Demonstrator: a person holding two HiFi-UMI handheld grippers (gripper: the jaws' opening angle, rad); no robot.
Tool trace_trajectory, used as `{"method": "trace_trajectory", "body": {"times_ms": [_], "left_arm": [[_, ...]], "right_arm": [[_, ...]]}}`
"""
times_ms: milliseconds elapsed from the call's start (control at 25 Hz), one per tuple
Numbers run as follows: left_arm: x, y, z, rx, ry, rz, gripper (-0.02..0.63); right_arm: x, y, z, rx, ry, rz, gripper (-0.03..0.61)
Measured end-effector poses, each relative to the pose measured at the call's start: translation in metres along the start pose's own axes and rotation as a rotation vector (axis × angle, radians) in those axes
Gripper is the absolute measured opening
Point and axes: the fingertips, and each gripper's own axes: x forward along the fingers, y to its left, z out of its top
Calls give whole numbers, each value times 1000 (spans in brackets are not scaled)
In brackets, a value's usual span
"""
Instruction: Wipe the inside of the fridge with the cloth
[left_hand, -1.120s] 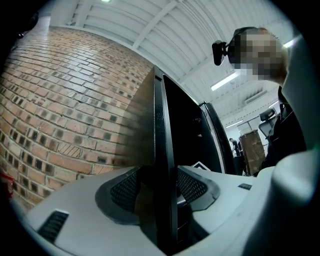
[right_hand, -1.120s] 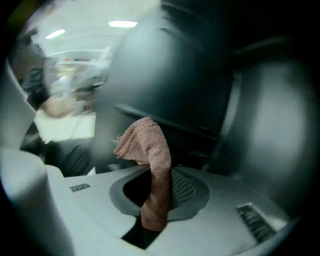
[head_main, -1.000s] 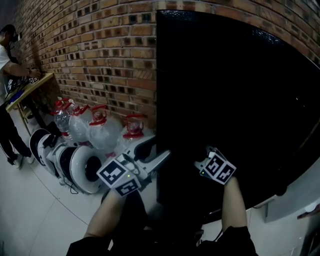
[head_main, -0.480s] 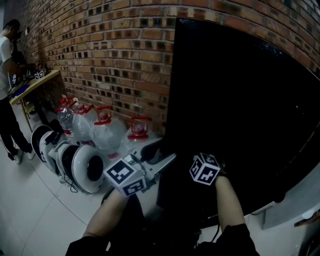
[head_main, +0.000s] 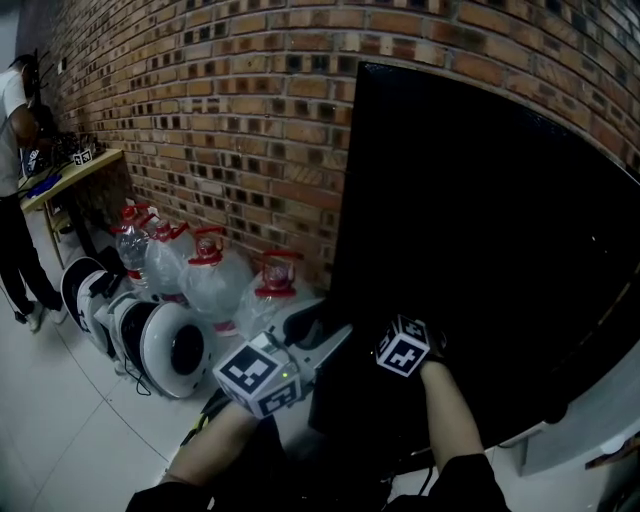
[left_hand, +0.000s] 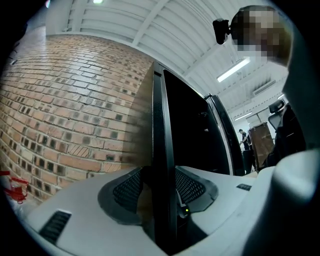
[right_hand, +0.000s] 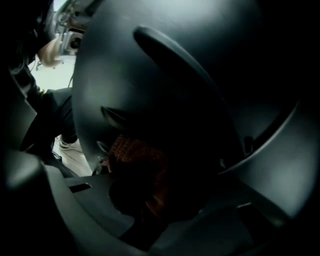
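Observation:
The tall black fridge (head_main: 480, 230) stands against the brick wall with its door closed. My left gripper (head_main: 325, 330) is at the fridge's left edge. In the left gripper view the black door edge (left_hand: 159, 125) runs straight up between the two pads (left_hand: 192, 186), and the left gripper's (left_hand: 159, 187) jaws are closing around it, with a thin gap still on the left side. My right gripper (head_main: 408, 345) is held against the dark fridge front. It (right_hand: 150, 200) is shut on an orange-brown cloth (right_hand: 137, 165) that bunches out of the jaws.
Several water jugs with red caps (head_main: 205, 275) and white round machines (head_main: 165, 345) stand on the floor left of the fridge. A person (head_main: 15, 180) works at a wooden table (head_main: 70, 170) at the far left. A white object (head_main: 590, 410) sits at the lower right.
The right gripper has shifted a little left and nearer the fridge front. The left gripper has stayed at the door edge, dropping slightly in the picture as the head view tilted.

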Motion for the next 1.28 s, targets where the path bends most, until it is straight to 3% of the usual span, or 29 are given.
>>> {"method": "trace_trajectory", "body": {"times_ms": [520, 760, 1280], "left_arm": [[-1, 0, -1, -11, -3, 2, 204], [-1, 1, -2, -17, 1, -4, 209], [2, 3, -6, -16, -8, -2, 218]], "right_arm": [[34, -61, -29, 95, 65, -169, 75], [45, -82, -42, 199, 89, -243, 75], [60, -110, -59, 303, 128, -309, 75]]}}
